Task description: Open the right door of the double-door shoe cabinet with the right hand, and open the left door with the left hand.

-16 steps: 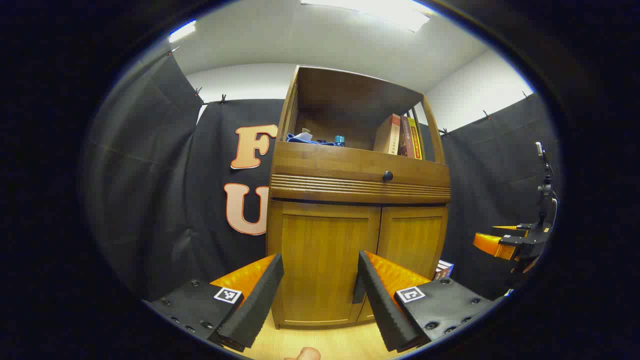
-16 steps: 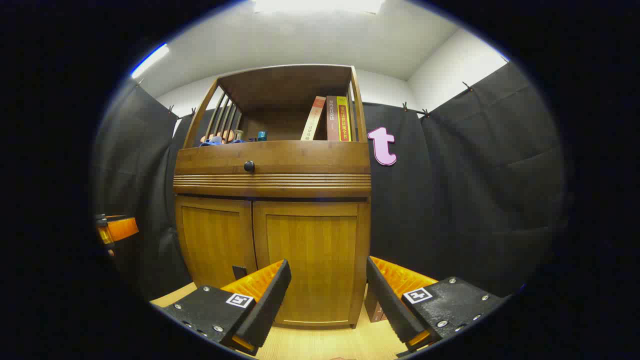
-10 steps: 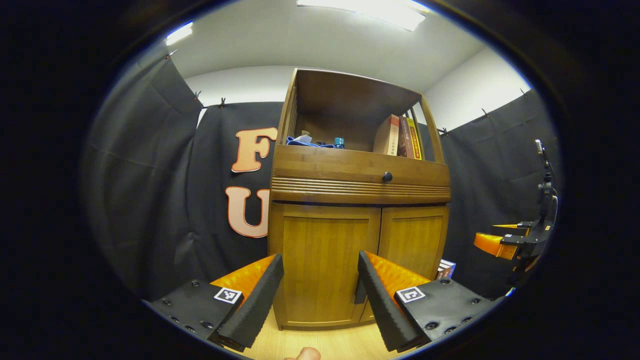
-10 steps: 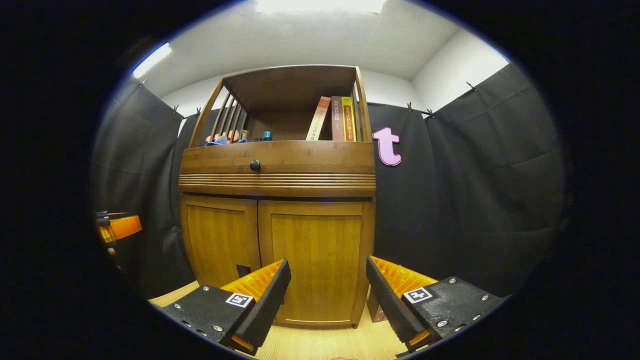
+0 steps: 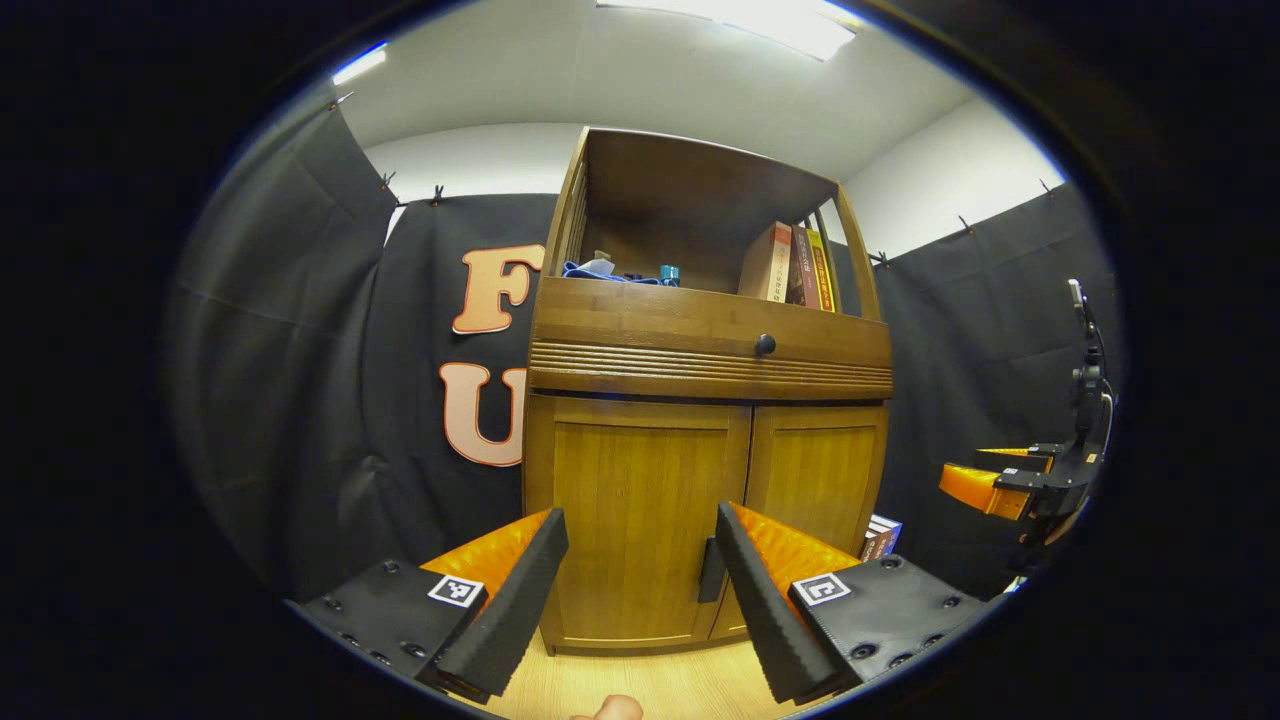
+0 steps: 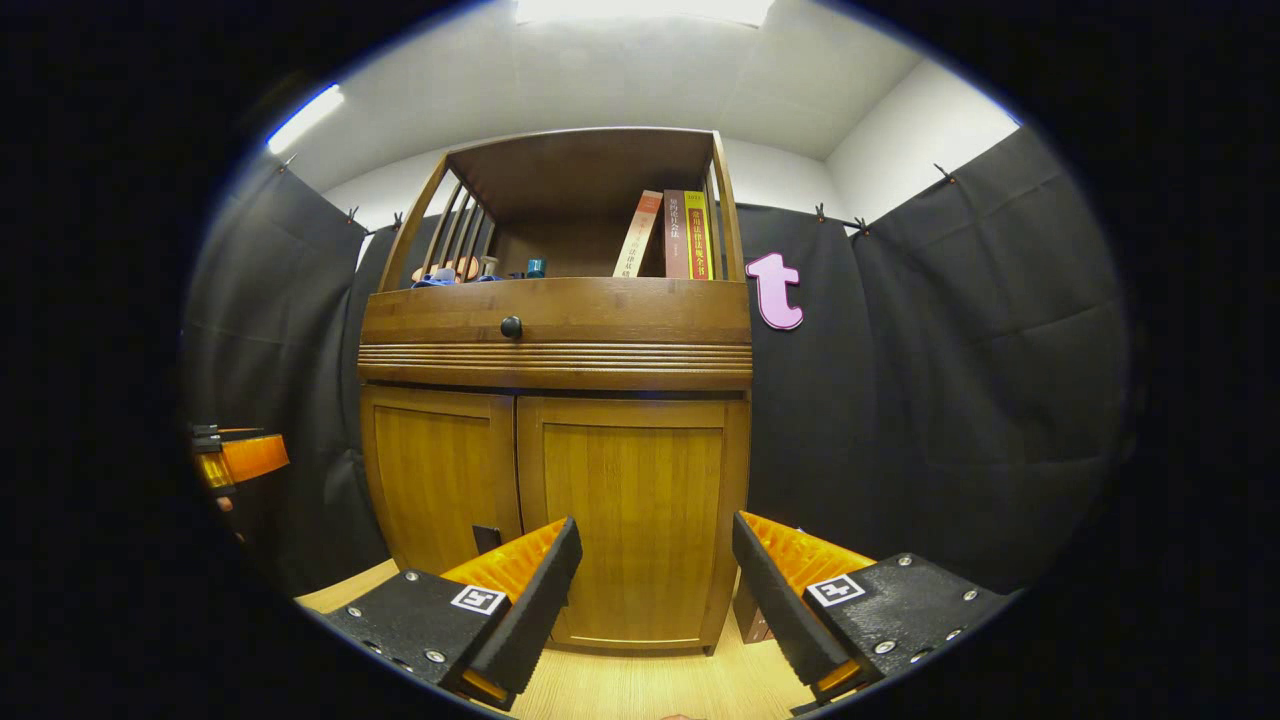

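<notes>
Approach step, both doors closed. Shoe cabinet (image 6: 555,440) ahead on floor; right door (image 6: 630,530) facing right gripper (image 6: 655,590), left door (image 5: 635,530) facing left gripper (image 5: 640,585). Jaws wide, empty. Next, likely: reach right door's handle, pull outward.

black cloth walls (image 6: 920,380), wood floor (image 6: 640,690), ceiling light (image 5: 760,20)

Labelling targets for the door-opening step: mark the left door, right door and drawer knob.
left door (image 5: 635,520), left gripper view, middle of its panel.
right door (image 6: 630,525), right gripper view, middle of its panel.
drawer knob (image 6: 511,326), right gripper view, the knob's round face.
</notes>
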